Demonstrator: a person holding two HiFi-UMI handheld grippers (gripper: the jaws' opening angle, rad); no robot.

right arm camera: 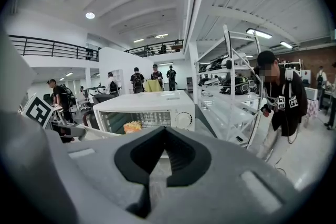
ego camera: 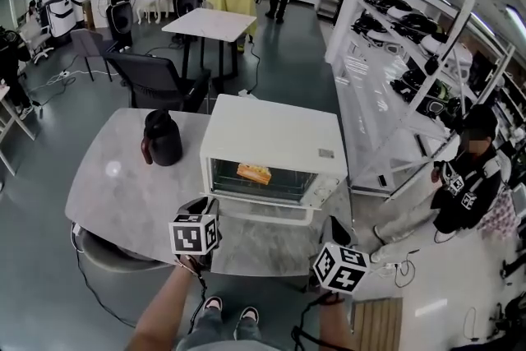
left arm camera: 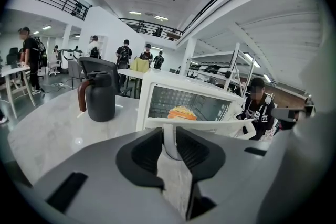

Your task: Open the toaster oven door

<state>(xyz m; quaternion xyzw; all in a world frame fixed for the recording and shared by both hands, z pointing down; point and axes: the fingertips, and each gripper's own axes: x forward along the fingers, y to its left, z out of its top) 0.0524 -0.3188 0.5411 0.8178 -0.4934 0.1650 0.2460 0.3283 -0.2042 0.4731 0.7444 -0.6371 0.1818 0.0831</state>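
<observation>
Left gripper [left arm camera: 169,136] grips the handle [left arm camera: 210,126] of the oven [ego camera: 275,136] door [ego camera: 267,212], which lies swung down, nearly flat, over the table's [ego camera: 115,201] near edge. Right gripper [right arm camera: 164,134] hangs closed and empty at right. You look nearly done: release next, then draw back.

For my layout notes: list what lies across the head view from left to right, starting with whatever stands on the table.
dark jug → toaster oven → white shelving rack → person in black
</observation>
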